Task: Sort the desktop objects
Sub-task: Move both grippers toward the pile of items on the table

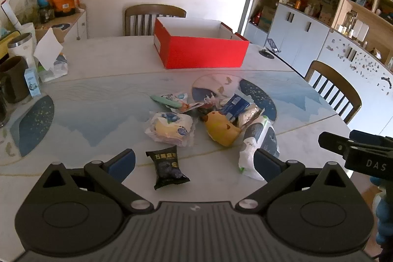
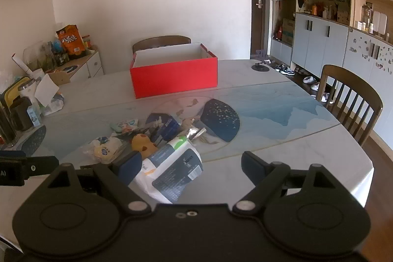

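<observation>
A pile of snack packets lies mid-table: a black packet (image 1: 168, 170), a clear-wrapped bun with blueberry print (image 1: 170, 128), a yellow plush toy (image 1: 221, 128), a blue packet (image 1: 234, 106) and a white-and-grey pouch (image 1: 258, 139). Behind them stands an open red box (image 1: 201, 46). My left gripper (image 1: 194, 162) is open above the black packet, touching nothing. In the right wrist view my right gripper (image 2: 191, 165) is open over the white-and-grey pouch (image 2: 172, 171), not touching it; the plush toy (image 2: 143, 144) and red box (image 2: 174, 76) lie beyond.
Cups, a tissue pack (image 1: 50, 60) and a small carton crowd the table's left edge. Wooden chairs stand behind the box (image 1: 154, 16) and at the right (image 1: 334, 90). A cabinet wall (image 2: 343, 41) fills the right. The round table's (image 2: 294, 114) right half holds nothing.
</observation>
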`<control>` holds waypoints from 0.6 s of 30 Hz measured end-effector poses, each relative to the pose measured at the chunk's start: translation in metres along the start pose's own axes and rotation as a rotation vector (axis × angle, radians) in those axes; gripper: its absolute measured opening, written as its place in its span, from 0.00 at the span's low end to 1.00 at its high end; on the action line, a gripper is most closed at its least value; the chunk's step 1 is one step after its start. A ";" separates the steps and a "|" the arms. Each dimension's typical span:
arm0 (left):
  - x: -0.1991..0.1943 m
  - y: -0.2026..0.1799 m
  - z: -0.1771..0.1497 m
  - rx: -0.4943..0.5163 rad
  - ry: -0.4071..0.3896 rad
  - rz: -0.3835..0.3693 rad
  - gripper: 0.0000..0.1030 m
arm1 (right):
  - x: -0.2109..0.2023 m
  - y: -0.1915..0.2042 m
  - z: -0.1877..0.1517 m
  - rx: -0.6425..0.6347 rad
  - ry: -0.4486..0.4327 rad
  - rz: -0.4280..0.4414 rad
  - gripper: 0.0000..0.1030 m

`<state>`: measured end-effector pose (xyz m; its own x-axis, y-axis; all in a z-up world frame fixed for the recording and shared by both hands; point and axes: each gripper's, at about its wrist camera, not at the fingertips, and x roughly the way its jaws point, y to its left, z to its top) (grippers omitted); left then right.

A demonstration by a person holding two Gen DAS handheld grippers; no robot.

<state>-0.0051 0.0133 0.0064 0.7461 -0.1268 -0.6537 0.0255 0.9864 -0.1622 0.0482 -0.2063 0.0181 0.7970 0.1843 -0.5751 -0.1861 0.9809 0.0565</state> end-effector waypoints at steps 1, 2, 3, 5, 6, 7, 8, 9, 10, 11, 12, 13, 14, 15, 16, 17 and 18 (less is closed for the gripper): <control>0.000 0.001 0.001 -0.001 0.000 0.001 1.00 | 0.000 0.001 0.000 -0.002 0.000 -0.002 0.86; 0.000 0.002 0.001 -0.006 -0.001 -0.002 1.00 | 0.000 0.001 0.000 0.000 0.000 -0.001 0.86; 0.000 0.003 0.002 -0.011 -0.002 -0.005 1.00 | 0.000 0.000 0.000 0.001 -0.002 -0.002 0.86; 0.000 0.005 0.002 -0.014 -0.002 -0.001 1.00 | 0.000 0.002 0.000 -0.003 -0.009 -0.014 0.86; 0.000 0.005 0.002 -0.013 -0.002 0.002 1.00 | 0.000 0.003 0.000 -0.004 -0.013 -0.017 0.86; 0.000 0.006 0.003 -0.013 -0.003 0.006 1.00 | 0.000 0.004 0.000 -0.004 -0.015 -0.018 0.86; 0.000 0.007 0.003 -0.013 -0.003 0.006 1.00 | 0.001 0.005 0.000 -0.003 -0.015 -0.020 0.85; 0.000 0.008 0.003 -0.014 -0.002 0.006 1.00 | 0.001 0.004 0.000 -0.004 -0.014 -0.017 0.84; 0.000 0.009 0.003 -0.015 -0.002 0.008 1.00 | 0.001 0.005 0.000 -0.005 -0.013 -0.015 0.84; 0.000 0.009 0.003 -0.015 -0.003 0.010 1.00 | 0.001 0.005 0.001 -0.006 -0.015 -0.016 0.84; 0.000 0.010 0.004 -0.015 -0.002 0.010 1.00 | 0.001 0.006 0.001 -0.007 -0.016 -0.016 0.84; 0.000 0.011 0.004 -0.017 -0.001 0.011 1.00 | 0.001 0.007 0.001 -0.007 -0.016 -0.015 0.84; 0.000 0.012 0.004 -0.018 -0.002 0.013 1.00 | 0.001 0.007 0.001 -0.007 -0.016 -0.016 0.84; 0.000 0.013 0.005 -0.018 -0.003 0.015 1.00 | 0.001 0.008 0.001 -0.006 -0.017 -0.017 0.84; -0.001 0.014 0.005 -0.018 -0.004 0.017 1.00 | 0.001 0.008 0.001 -0.008 -0.017 -0.017 0.84; 0.000 0.016 0.005 -0.019 -0.005 0.018 1.00 | 0.001 0.007 0.001 -0.008 -0.017 -0.018 0.84; 0.000 0.017 0.005 -0.019 -0.006 0.018 1.00 | 0.001 0.008 0.001 -0.007 -0.017 -0.020 0.84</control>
<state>-0.0014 0.0302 0.0075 0.7501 -0.1081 -0.6525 -0.0006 0.9865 -0.1640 0.0487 -0.1984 0.0189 0.8105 0.1653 -0.5620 -0.1734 0.9841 0.0394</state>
